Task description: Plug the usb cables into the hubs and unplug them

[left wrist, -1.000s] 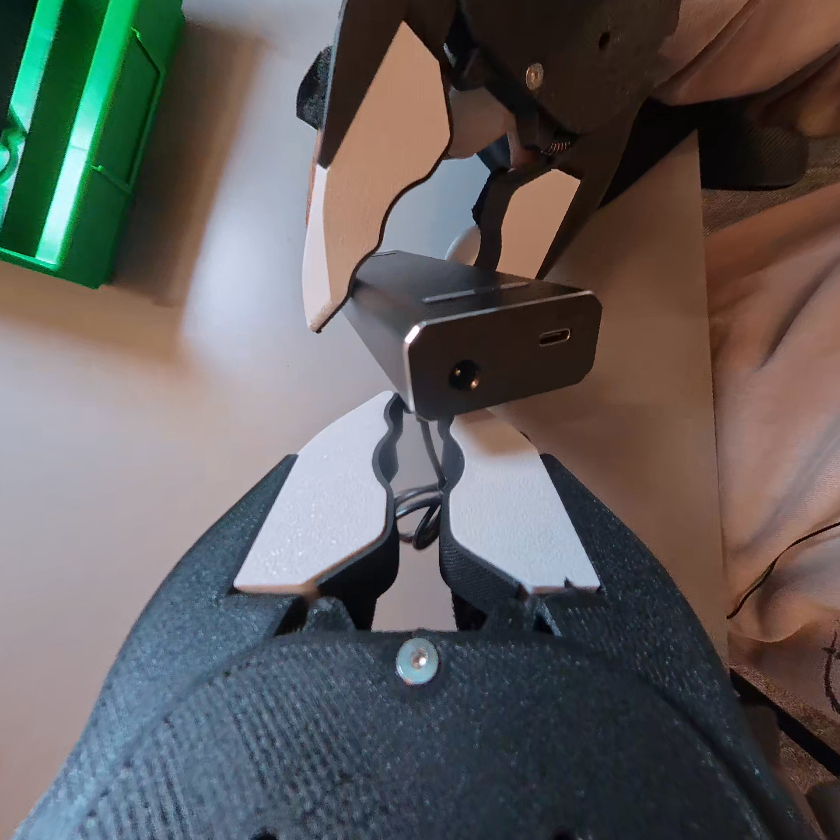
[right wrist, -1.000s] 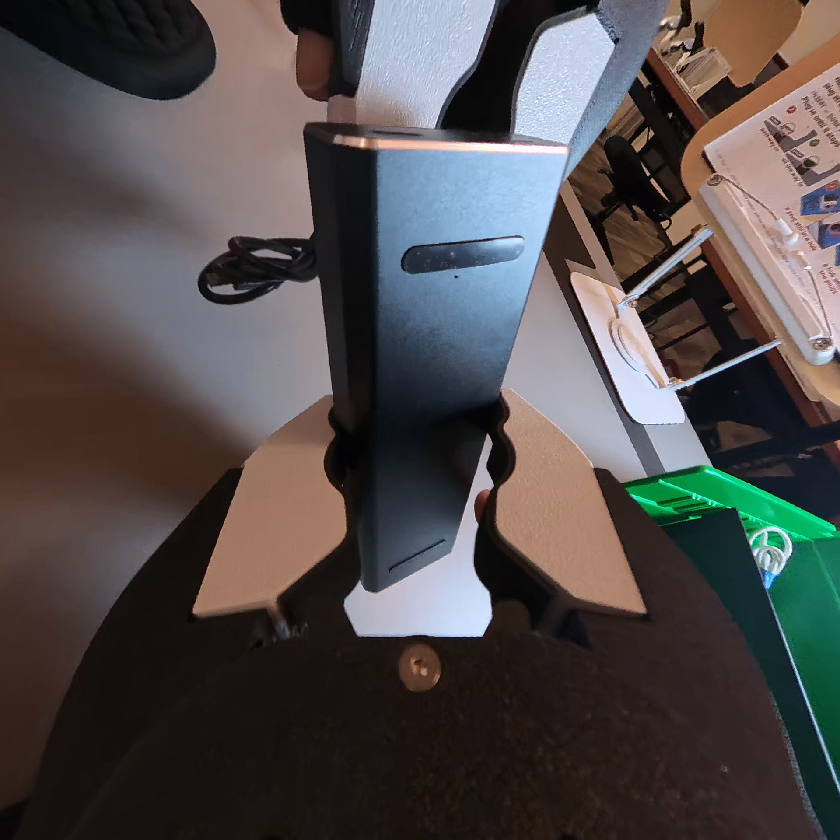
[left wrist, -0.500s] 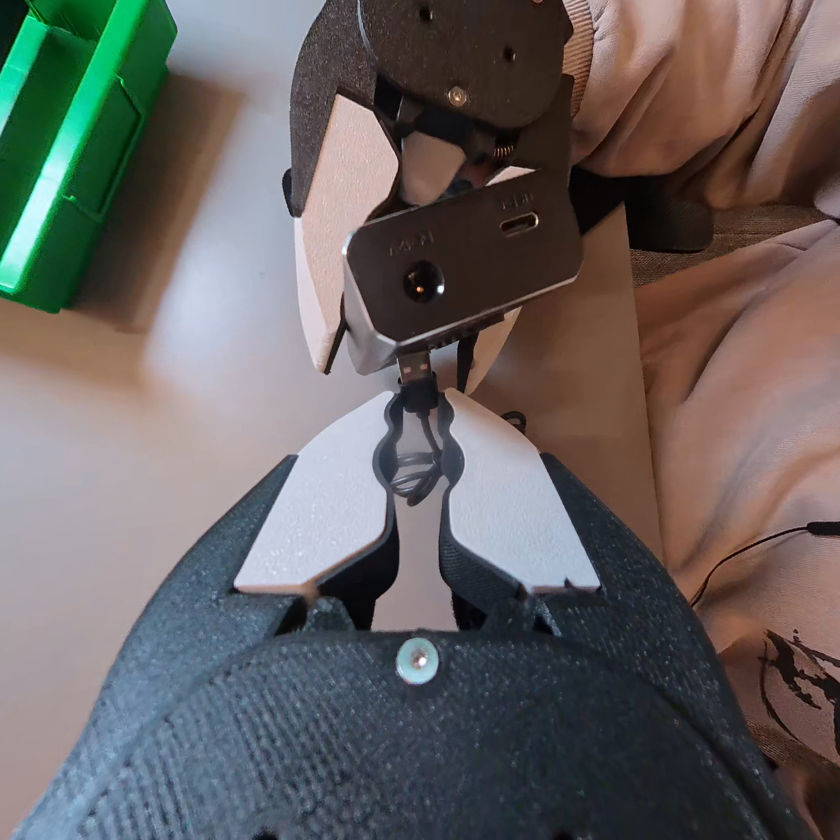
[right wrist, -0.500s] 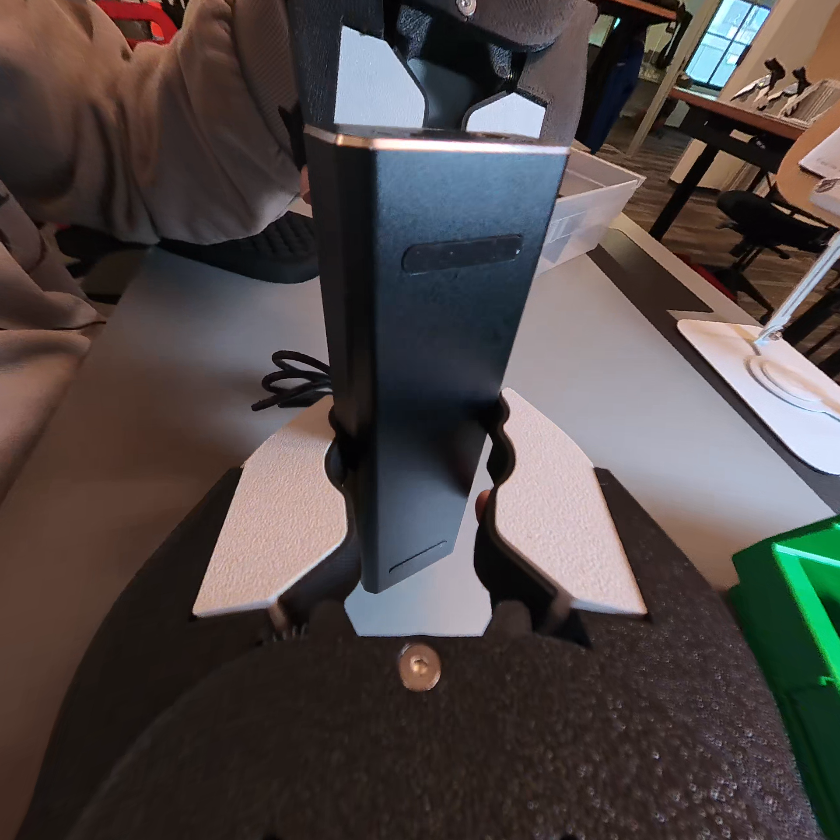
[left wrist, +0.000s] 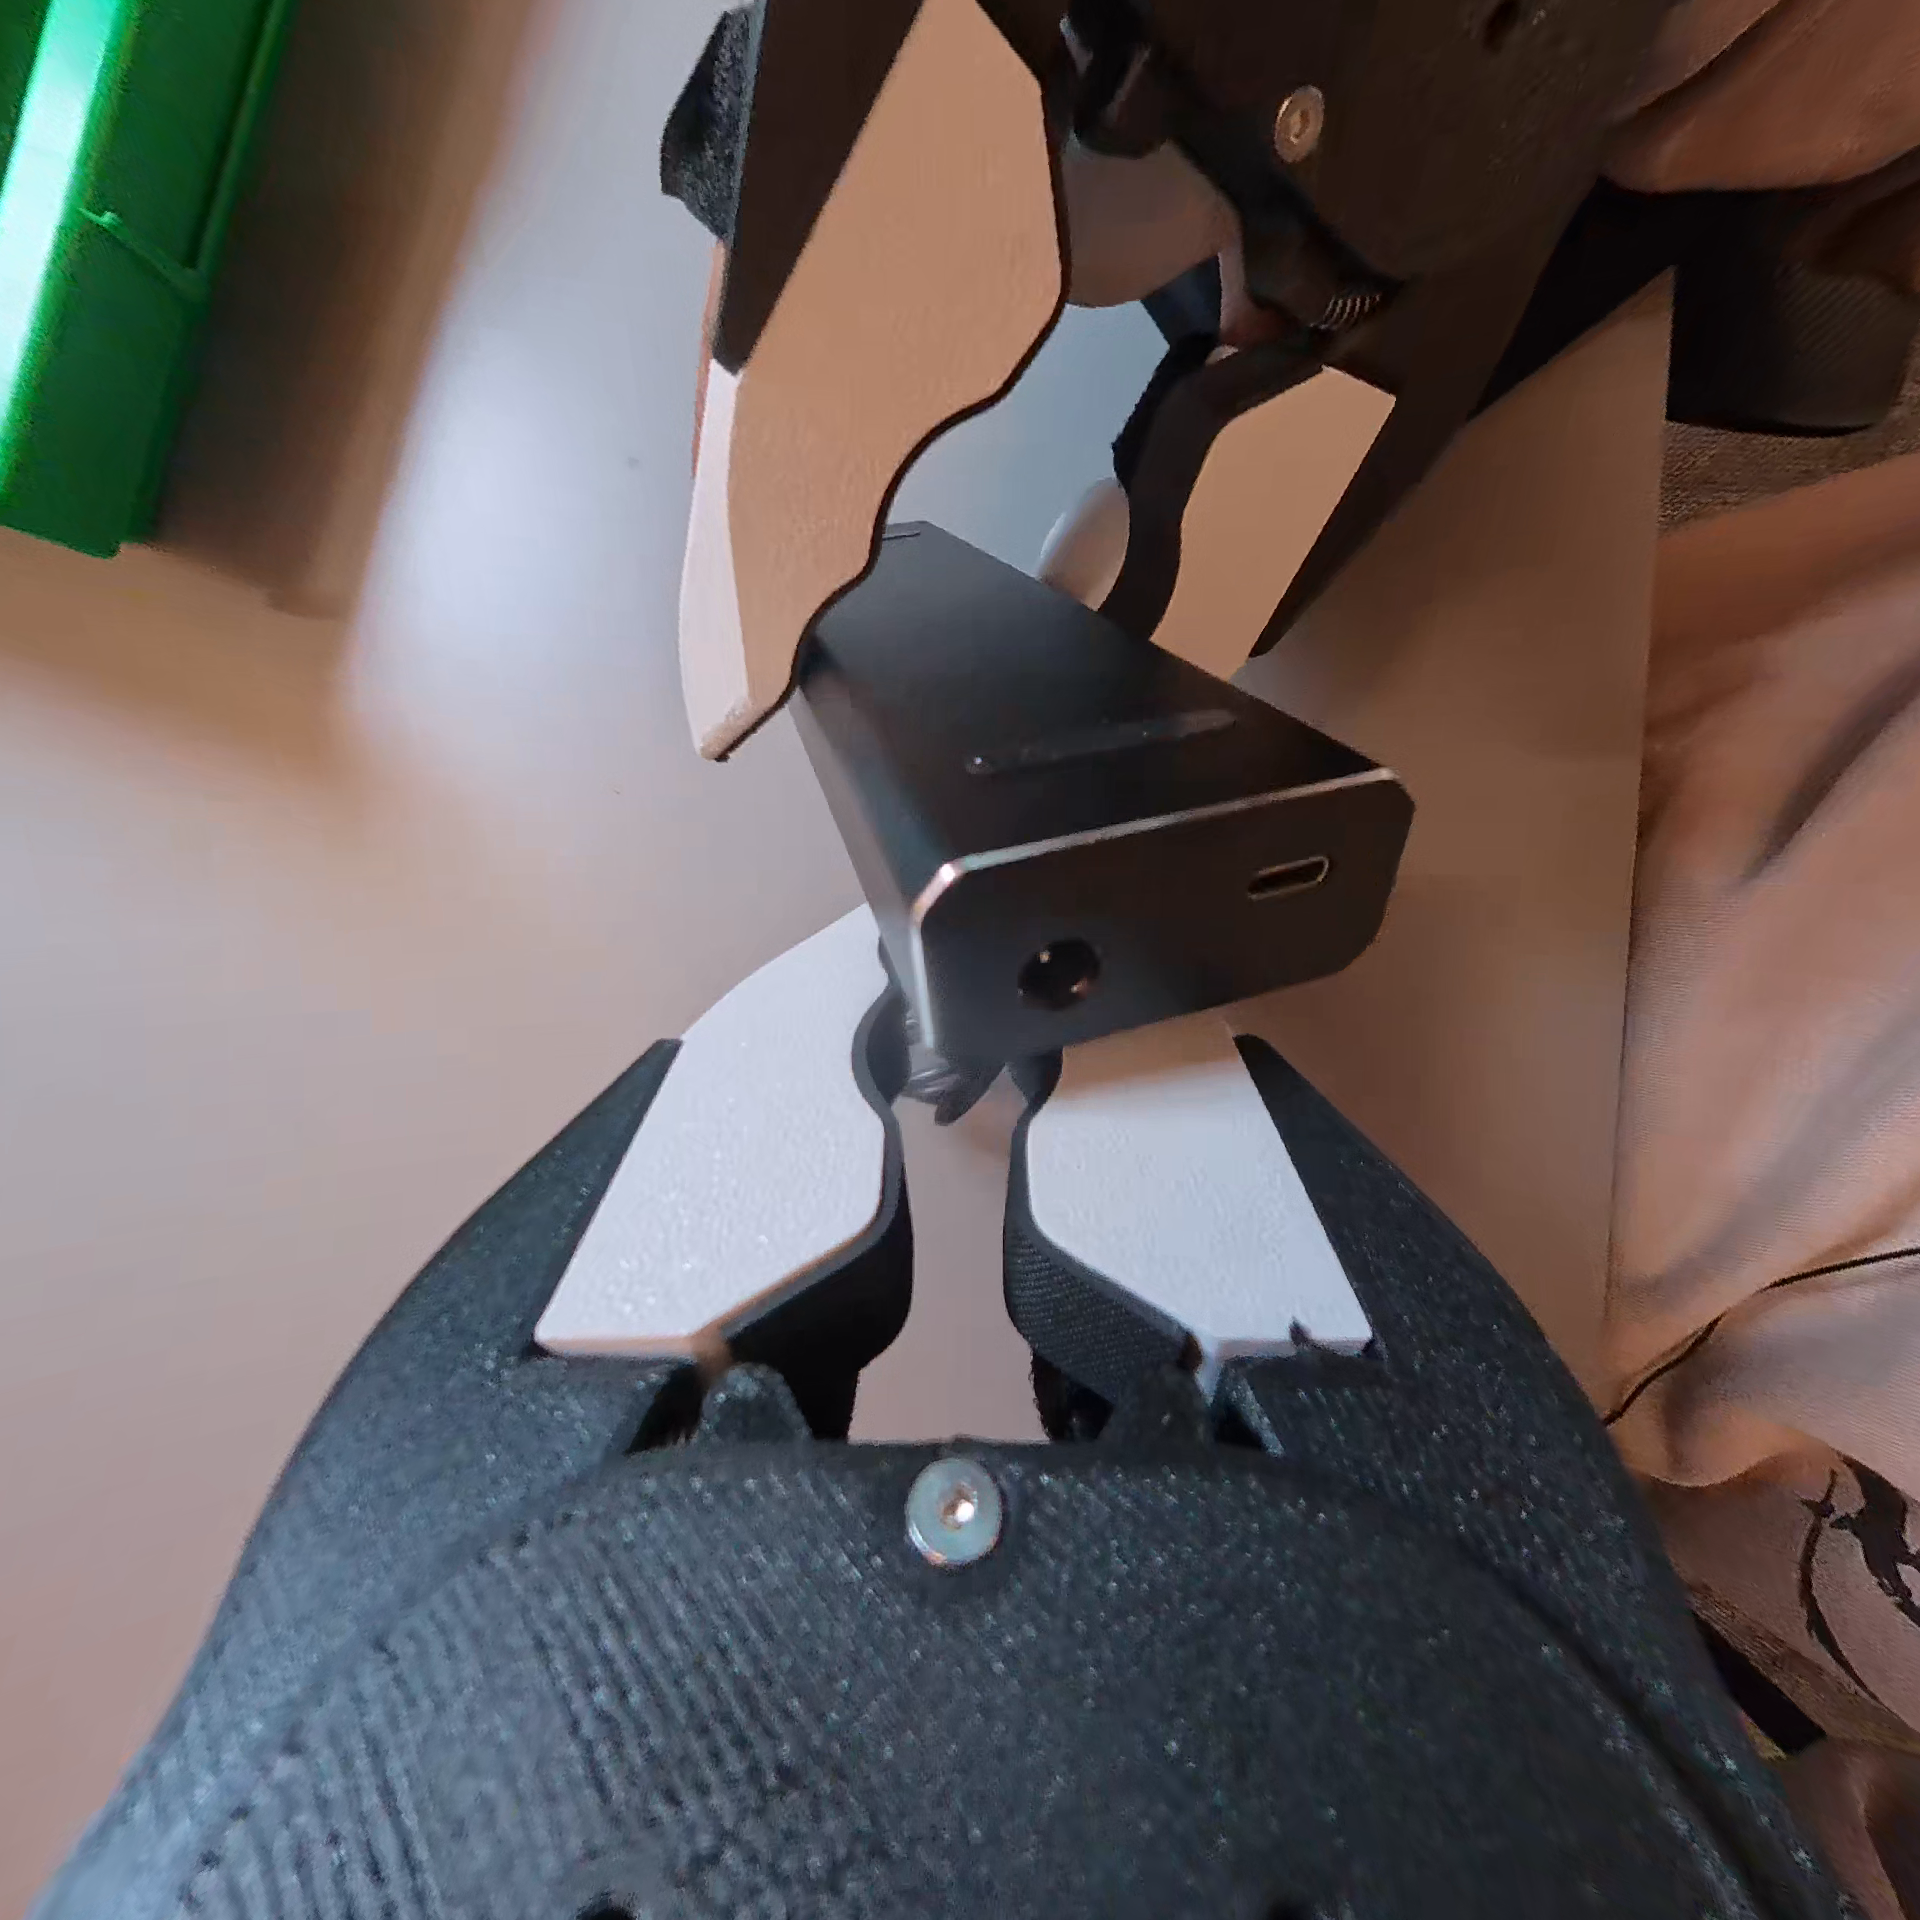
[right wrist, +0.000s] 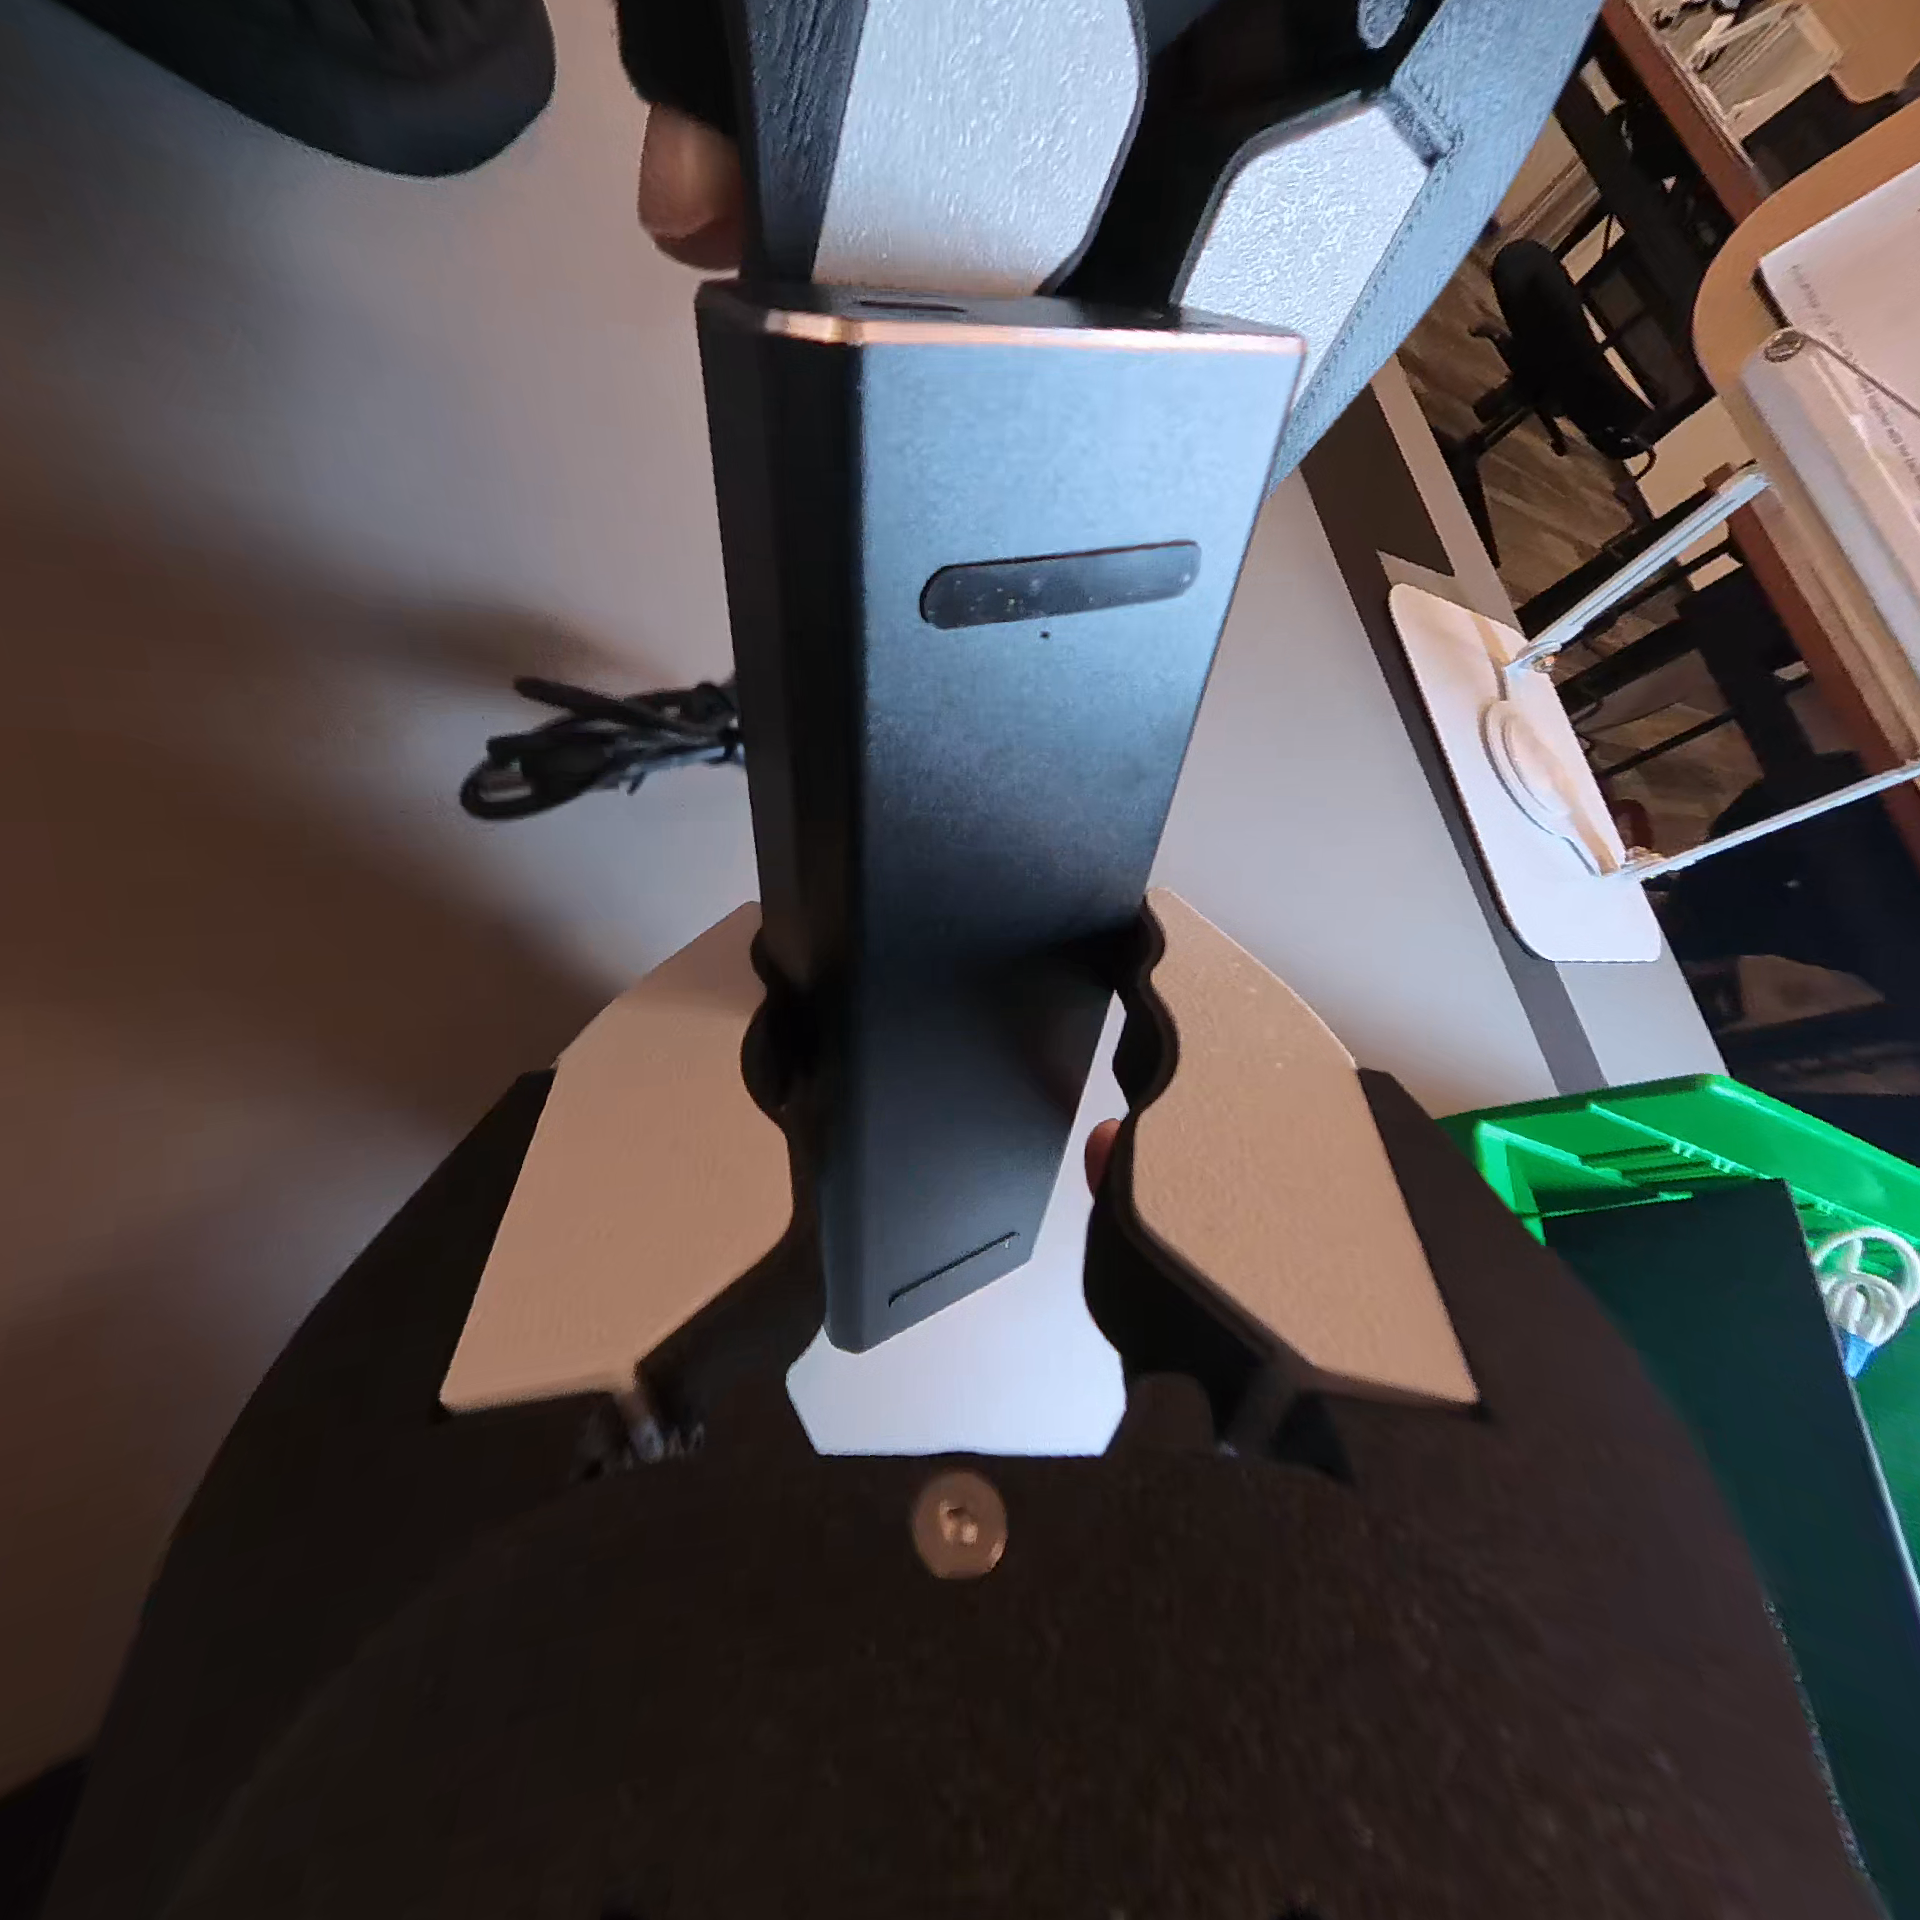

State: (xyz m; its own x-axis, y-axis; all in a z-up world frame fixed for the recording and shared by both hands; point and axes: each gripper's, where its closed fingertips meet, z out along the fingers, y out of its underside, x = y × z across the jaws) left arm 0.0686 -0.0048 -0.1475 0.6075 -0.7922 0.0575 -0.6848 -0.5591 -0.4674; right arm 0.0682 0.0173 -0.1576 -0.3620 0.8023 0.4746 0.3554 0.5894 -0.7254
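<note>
A dark grey USB hub (right wrist: 977, 831) is held in the air over the table by my right gripper (right wrist: 956, 935), which is shut on its near half. In the left wrist view the hub (left wrist: 1091, 790) shows its end face with a round socket and a small oval port. My left gripper (left wrist: 956, 1075) is shut on a black USB plug (left wrist: 935, 1091) pressed against the hub's underside. How far the plug is in is hidden. The right gripper (left wrist: 997, 582) comes in from above. The left gripper (right wrist: 1039, 156) shows behind the hub's far end.
A green bin (left wrist: 94, 270) stands at the table's left; it also shows in the right wrist view (right wrist: 1662, 1164). A coiled black cable (right wrist: 603, 748) lies on the table (right wrist: 312, 520). A white lamp base (right wrist: 1507, 790) sits at the edge. A person's beige sleeve (left wrist: 1766, 935) is close. Both grippers' tips are close together, under 4 cm apart.
Half a second ago the hub was tipped up with its end face toward the left camera and the plug's metal tip showing. Now both grippers have swung back down and the plug is under the hub.
</note>
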